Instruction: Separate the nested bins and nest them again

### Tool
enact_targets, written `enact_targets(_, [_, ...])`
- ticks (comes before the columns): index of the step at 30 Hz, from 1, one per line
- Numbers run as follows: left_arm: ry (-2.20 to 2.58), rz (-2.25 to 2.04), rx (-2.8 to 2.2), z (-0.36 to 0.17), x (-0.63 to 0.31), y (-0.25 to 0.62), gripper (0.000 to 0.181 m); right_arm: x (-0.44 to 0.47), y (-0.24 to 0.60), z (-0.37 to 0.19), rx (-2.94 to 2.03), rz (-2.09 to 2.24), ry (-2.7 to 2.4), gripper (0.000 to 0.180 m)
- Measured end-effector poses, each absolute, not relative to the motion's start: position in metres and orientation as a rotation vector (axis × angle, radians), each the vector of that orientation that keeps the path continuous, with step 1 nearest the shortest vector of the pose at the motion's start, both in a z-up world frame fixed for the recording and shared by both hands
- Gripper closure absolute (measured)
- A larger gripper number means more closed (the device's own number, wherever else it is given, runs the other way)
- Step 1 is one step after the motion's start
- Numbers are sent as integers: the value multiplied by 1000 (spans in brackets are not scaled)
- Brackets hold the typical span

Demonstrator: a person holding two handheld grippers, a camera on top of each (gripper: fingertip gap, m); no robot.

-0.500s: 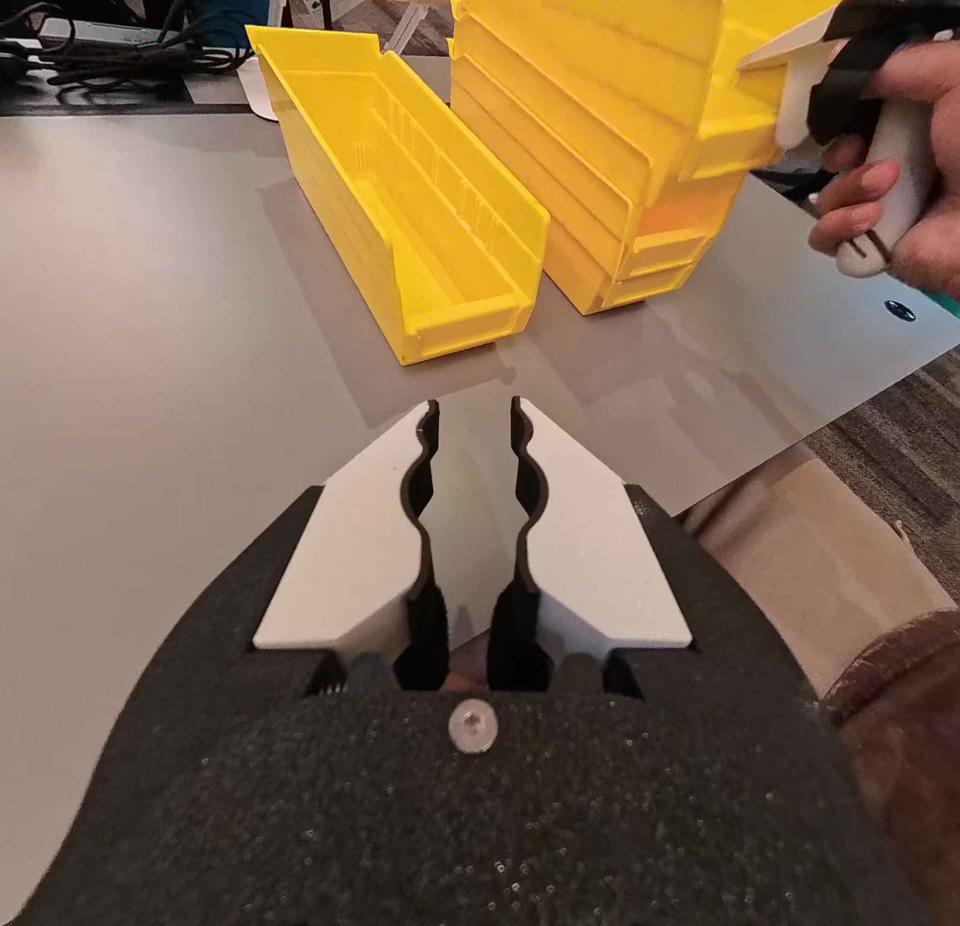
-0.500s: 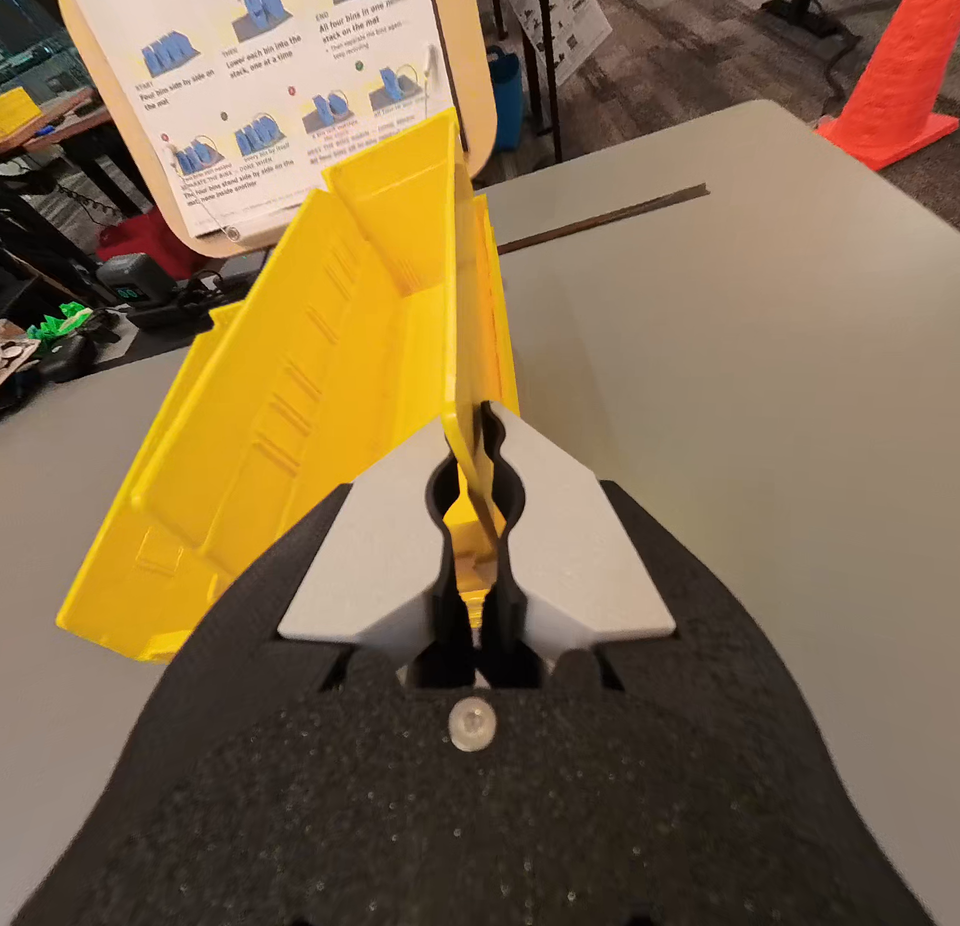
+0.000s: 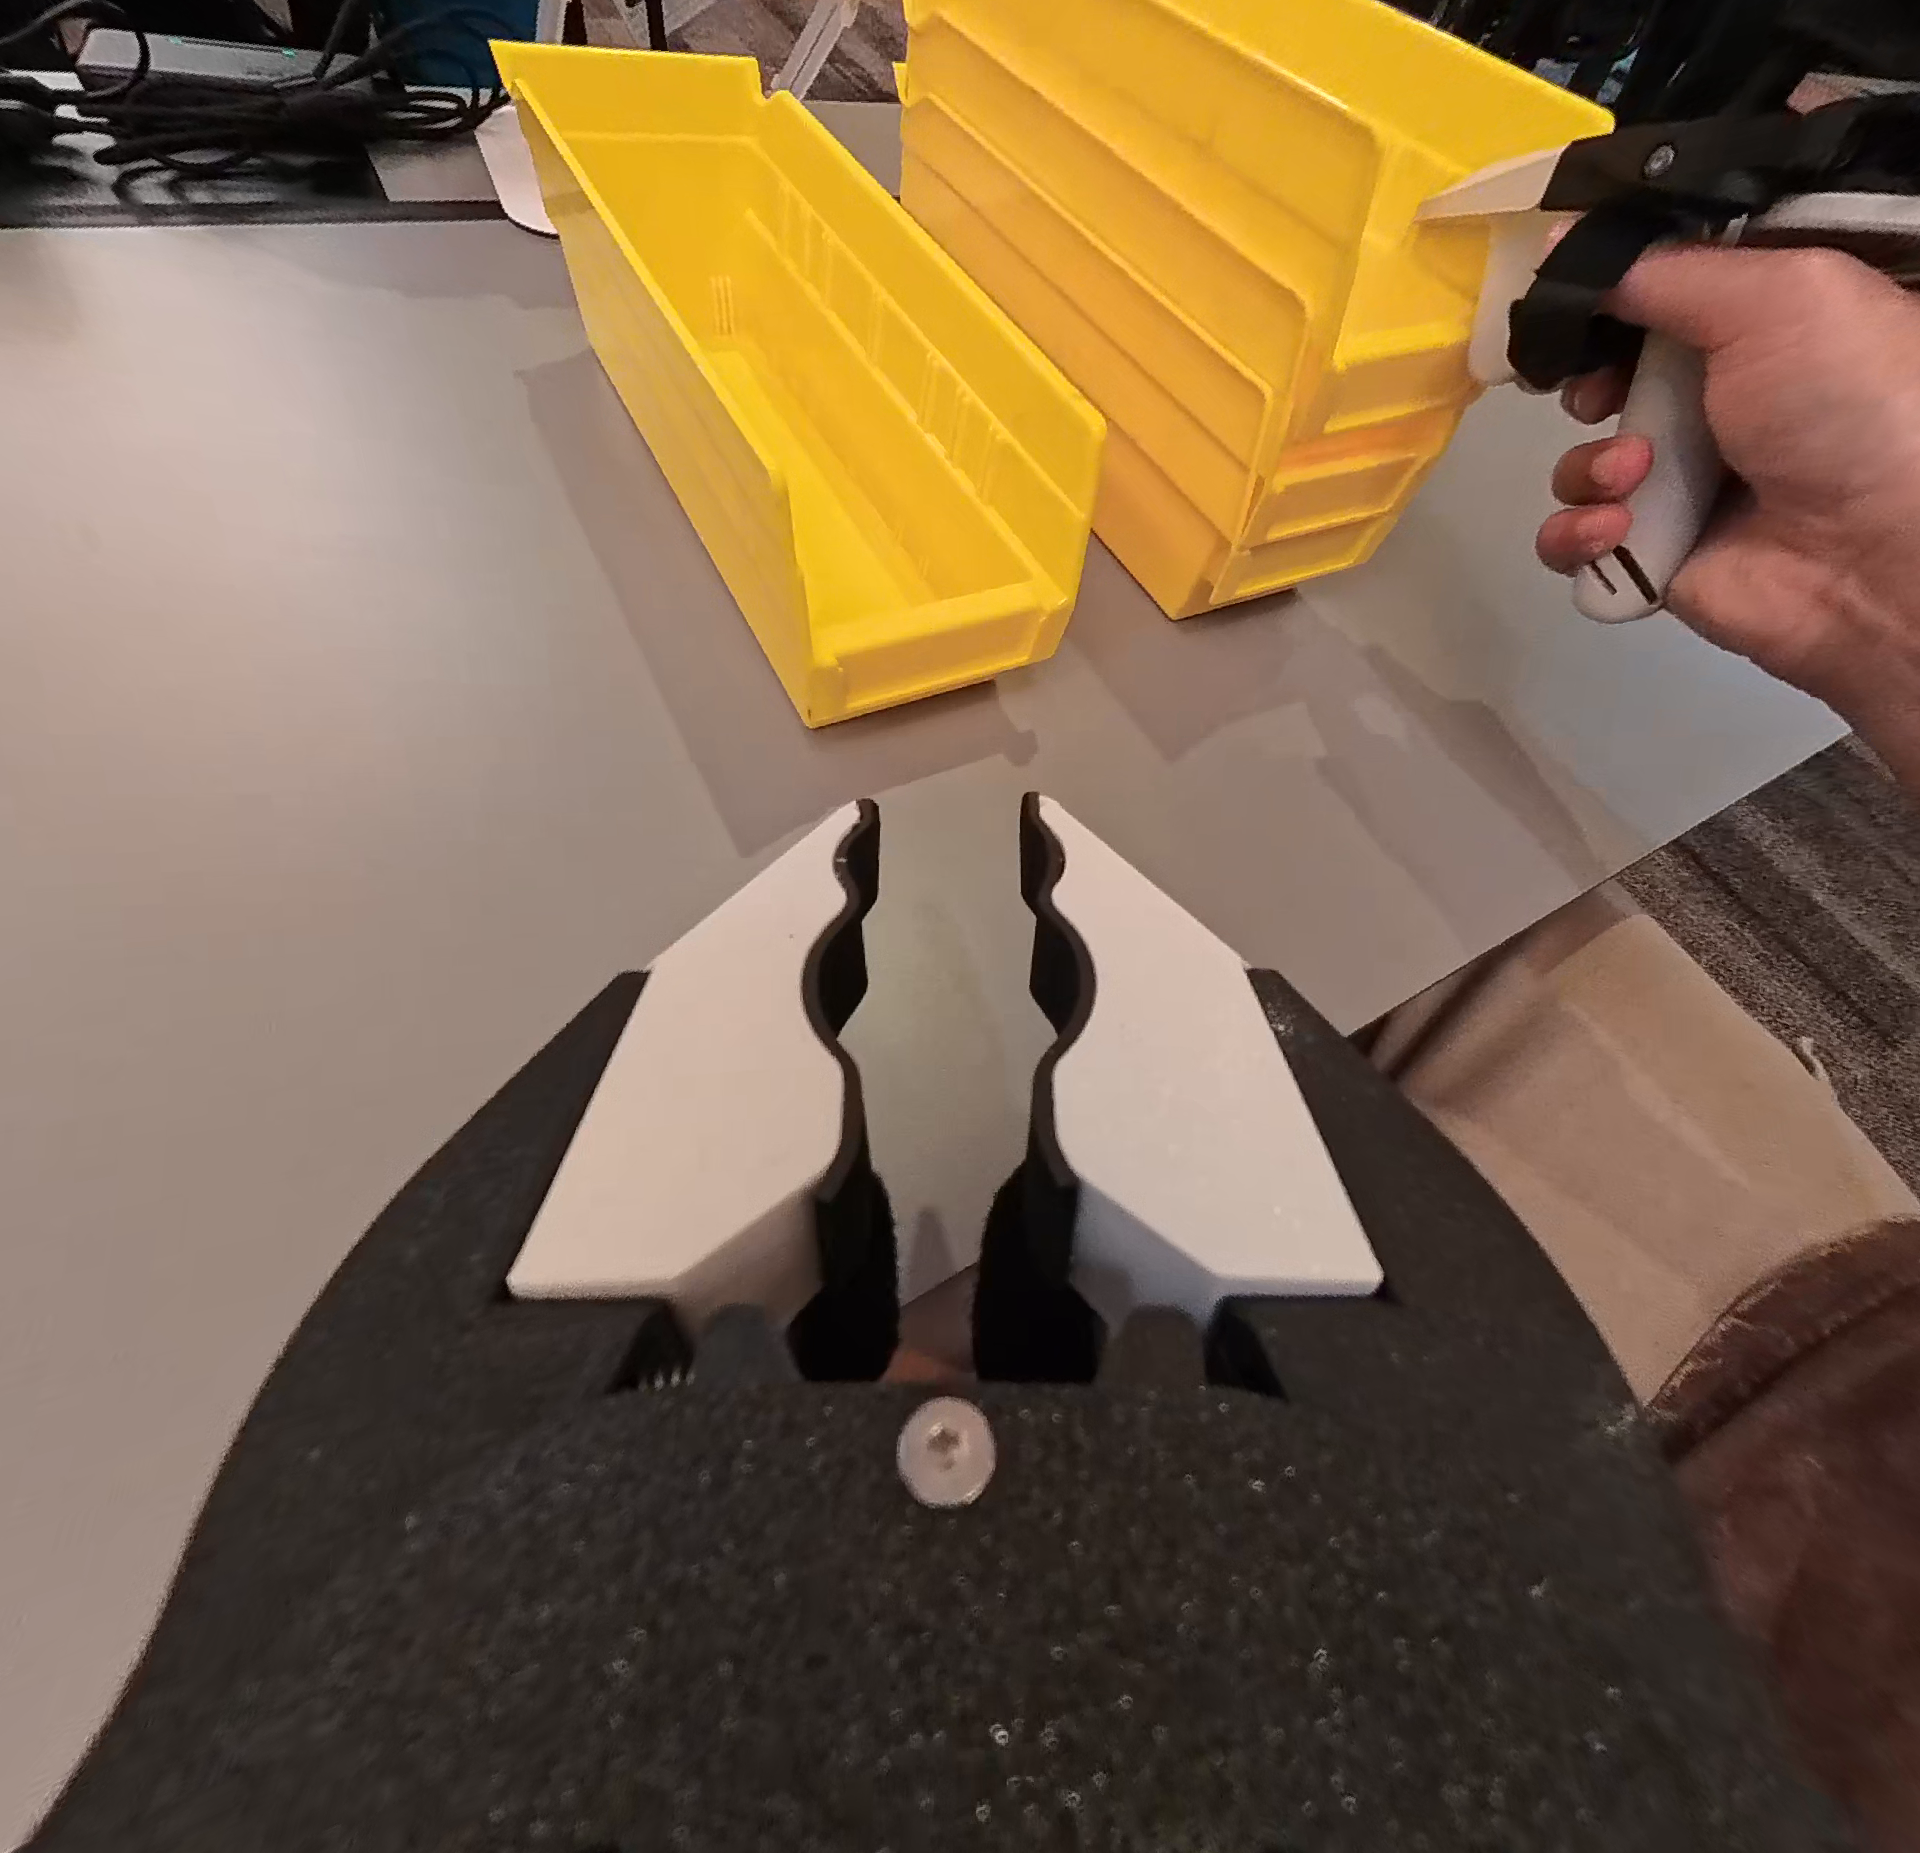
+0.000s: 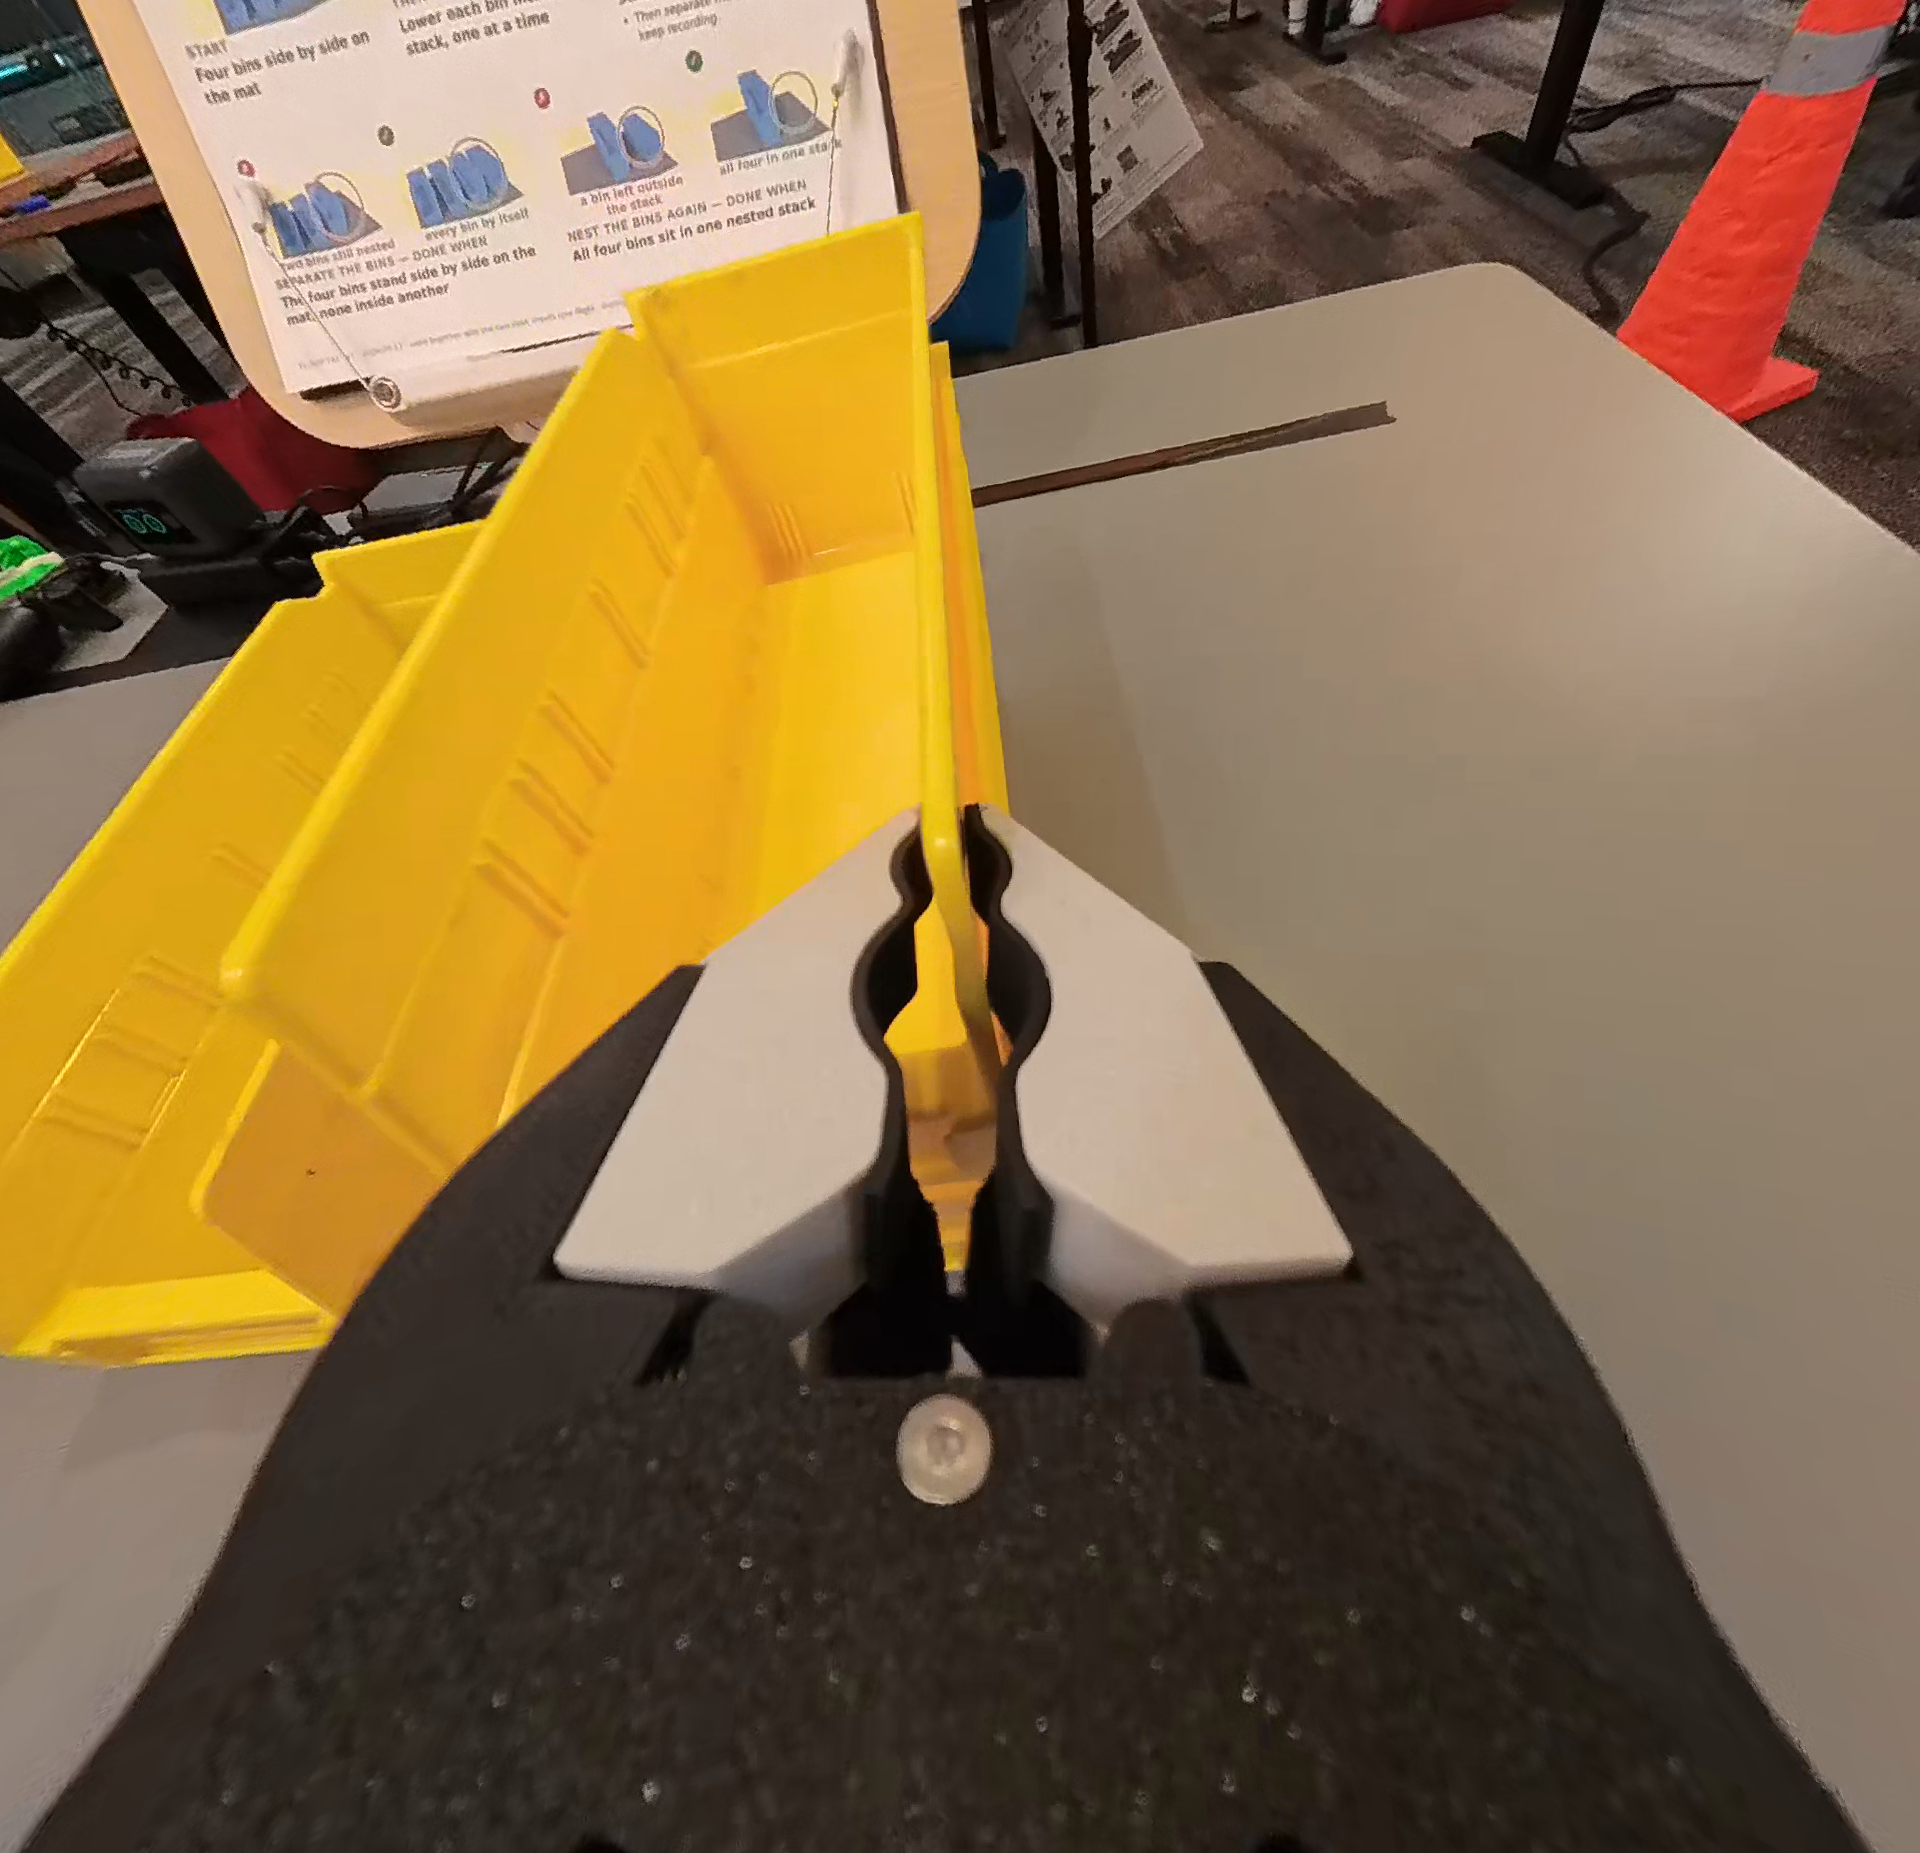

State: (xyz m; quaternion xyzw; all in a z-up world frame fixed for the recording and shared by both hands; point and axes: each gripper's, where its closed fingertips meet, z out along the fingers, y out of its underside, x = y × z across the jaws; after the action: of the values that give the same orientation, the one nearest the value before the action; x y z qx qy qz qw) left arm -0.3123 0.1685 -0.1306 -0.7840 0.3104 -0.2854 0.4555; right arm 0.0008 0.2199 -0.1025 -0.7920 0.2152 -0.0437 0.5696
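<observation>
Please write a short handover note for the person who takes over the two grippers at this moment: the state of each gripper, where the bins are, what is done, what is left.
Left gripper: open, empty, over the grey table, short of the bins.
Right gripper: shut on the right side wall of the top yellow plastic bin, held by the person's hand.
Top bin sits tilted, partly out of the nested stack.
Done: one single yellow bin stands alone, left of the stack.
Left: free the top bin, separate the rest, then nest all again.
</observation>
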Motion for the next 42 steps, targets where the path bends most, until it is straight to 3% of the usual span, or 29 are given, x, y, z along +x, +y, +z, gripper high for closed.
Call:
enact_targets(11, [772, -696, -1950, -135, -314, 170, 156, -22, 179, -86, -1906, -49, 214, 143])
enact_targets(19, [765, -595, -1972, -143, -312, 190, 152, -65, 92, -145, -1992, 57, 44, 143])
enact_targets(28, [716, -536, -1998, -160, -285, 218, 151, -83, 88, -135, -1943, 148, -9, 142])
enact_targets(34, [606, -487, -1994, -166, -262, 269, 135, -81, 92, -137, -1950, 157, -14, 142])
enact_targets(37, [533, -525, -2036, -176, -247, 296, 149, -83, 92, -137, -1953, 165, -21, 142])
enact_targets(38, [509, -539, -2057, -179, -243, 301, 170, -84, 92, -138, -1958, 165, -24, 142])
enact_targets(42, [410, -397, -2037, -170, -246, 310, 180, -83, 89, -141, -1968, 165, -31, 143])
